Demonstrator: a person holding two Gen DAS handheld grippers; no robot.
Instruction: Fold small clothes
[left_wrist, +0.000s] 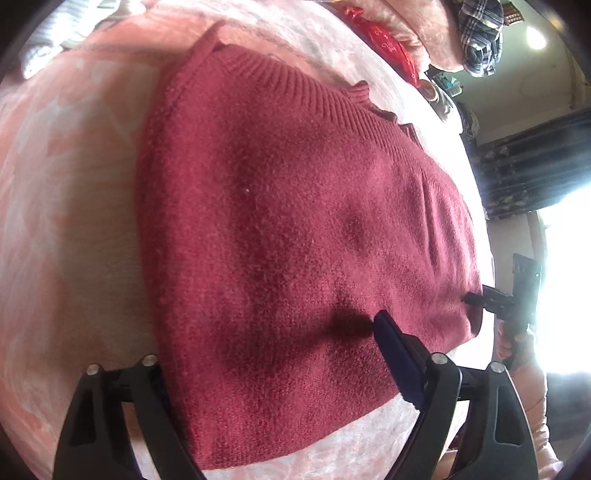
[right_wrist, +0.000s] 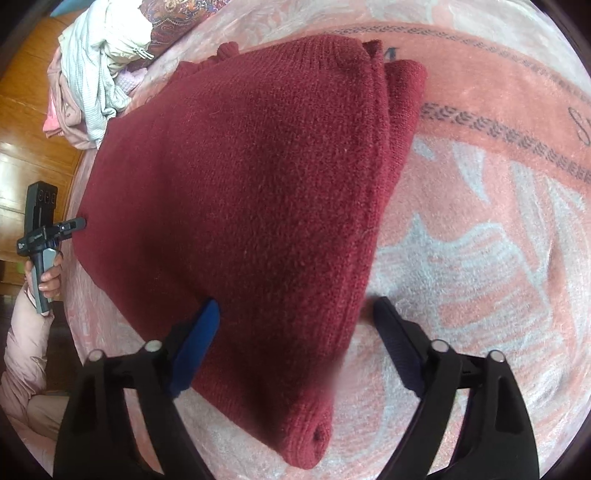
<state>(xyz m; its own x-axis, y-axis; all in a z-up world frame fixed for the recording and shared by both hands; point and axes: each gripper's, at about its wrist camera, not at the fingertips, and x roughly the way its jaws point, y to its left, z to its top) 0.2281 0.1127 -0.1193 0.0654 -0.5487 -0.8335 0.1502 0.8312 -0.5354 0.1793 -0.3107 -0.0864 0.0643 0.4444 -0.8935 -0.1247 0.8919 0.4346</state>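
Note:
A dark red knitted sweater (left_wrist: 295, 221) lies folded on a pink patterned blanket (left_wrist: 74, 184). My left gripper (left_wrist: 269, 343) straddles its near corner. The right finger (left_wrist: 395, 354) rests on top of the knit, and the left finger is hidden at the sweater's edge. The fabric between them lies flat and is not pinched. In the right wrist view my right gripper (right_wrist: 295, 302) stands over the sweater's (right_wrist: 240, 184) folded side edge, with the blue pad (right_wrist: 195, 343) on the knit and the other finger (right_wrist: 395, 347) on the blanket (right_wrist: 480, 240). Each gripper also shows small in the other's view: right (left_wrist: 476, 298), left (right_wrist: 79, 223).
A heap of white and pink clothes (right_wrist: 99, 66) sits at the blanket's far left, above a wooden floor (right_wrist: 22, 166). A plaid garment (left_wrist: 480, 33) and a red item (left_wrist: 388, 44) lie at the far end. A dark curtain (left_wrist: 535, 166) and a bright window are on the right.

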